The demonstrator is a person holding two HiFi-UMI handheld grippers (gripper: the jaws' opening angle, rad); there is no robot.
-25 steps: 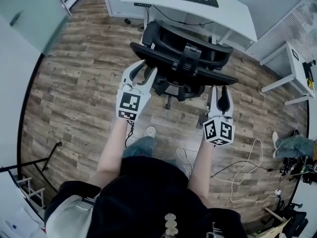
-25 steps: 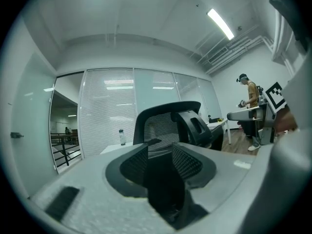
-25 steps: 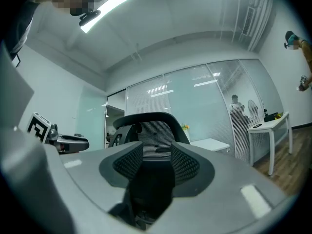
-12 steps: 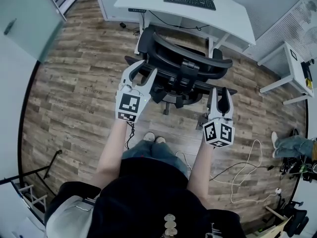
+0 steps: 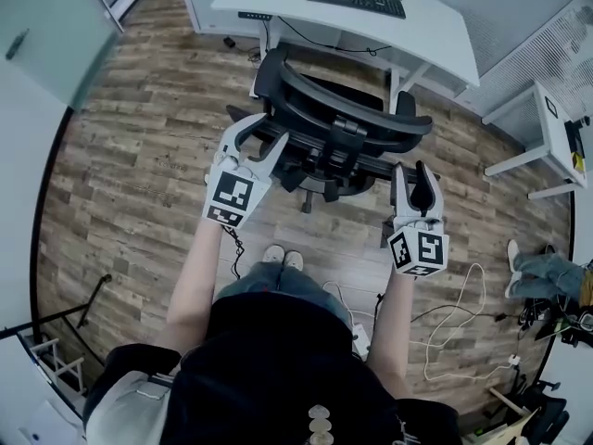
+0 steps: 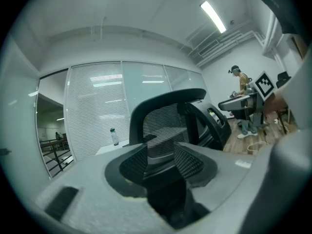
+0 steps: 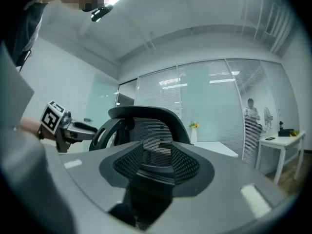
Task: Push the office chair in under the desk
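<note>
Plainly, the black mesh-backed office chair (image 5: 335, 135) stands between both grippers and the white worktop's (image 5: 435, 35) near edge, its backrest (image 5: 357, 109) crosswise: fingers of the left gripper (image 5: 252, 143), just opened wider, loosely straddle its left end, while those of the right gripper (image 5: 412, 176) stand apart at its right.

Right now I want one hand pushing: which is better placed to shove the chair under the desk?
Left, probably: the left gripper straddles the office chair back frame, jaws just opened wider; the right gripper sits by its outer corner.
</note>
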